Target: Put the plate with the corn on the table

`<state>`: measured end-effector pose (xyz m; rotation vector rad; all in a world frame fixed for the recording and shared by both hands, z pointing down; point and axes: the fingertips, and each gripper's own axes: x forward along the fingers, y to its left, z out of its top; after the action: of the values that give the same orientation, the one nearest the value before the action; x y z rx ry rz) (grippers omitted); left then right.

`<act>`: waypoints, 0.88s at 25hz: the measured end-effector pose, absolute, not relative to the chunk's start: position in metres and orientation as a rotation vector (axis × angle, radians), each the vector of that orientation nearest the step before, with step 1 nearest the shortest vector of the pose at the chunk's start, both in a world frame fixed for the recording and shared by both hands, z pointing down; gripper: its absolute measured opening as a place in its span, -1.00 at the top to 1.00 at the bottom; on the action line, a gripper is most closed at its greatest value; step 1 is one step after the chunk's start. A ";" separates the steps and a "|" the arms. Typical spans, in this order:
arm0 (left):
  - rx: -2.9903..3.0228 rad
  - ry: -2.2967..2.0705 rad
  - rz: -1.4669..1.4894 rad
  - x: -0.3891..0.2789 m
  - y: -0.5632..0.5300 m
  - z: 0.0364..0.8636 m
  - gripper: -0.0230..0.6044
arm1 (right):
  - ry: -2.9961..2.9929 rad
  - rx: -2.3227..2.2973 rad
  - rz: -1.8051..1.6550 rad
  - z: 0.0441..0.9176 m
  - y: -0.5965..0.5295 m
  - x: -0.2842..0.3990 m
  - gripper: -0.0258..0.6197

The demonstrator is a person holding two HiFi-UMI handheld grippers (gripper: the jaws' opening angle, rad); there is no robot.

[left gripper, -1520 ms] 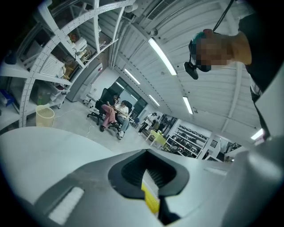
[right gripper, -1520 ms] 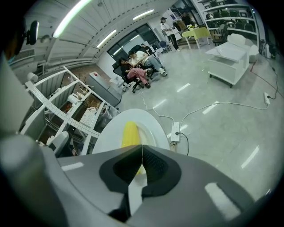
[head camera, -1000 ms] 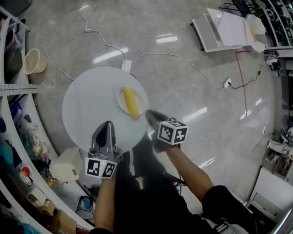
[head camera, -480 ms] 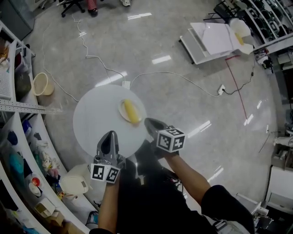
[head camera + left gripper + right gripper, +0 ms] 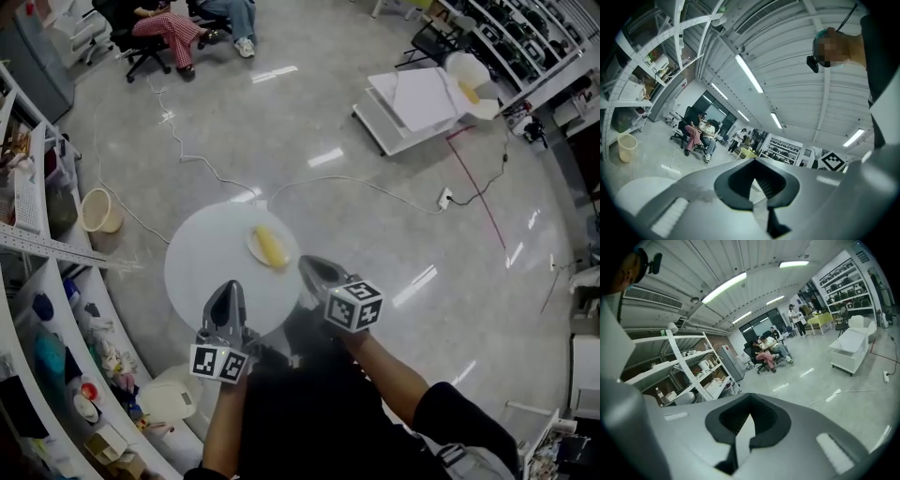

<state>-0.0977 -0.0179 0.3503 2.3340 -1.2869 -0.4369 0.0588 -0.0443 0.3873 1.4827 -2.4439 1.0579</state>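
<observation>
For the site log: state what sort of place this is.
Probably a lab or workshop hall: stocked white metal shelving racks, white cables trailing over the polished grey floor, people seated on office chairs.

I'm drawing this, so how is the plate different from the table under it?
The table is much bigger than the plate. The plate lies on top of the table, near its edge. The plate carries the yellow corn; the table carries the plate. Both are round and white.
</observation>
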 end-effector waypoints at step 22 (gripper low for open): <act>2.416 -1.266 -0.471 -0.089 -0.013 0.314 0.91 | -2.626 1.476 0.870 0.335 -0.018 0.054 0.90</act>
<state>-0.0891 -0.0127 0.3137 2.4158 -1.2664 -0.4713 0.0541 -0.0177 0.3350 1.4757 -2.6262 0.8696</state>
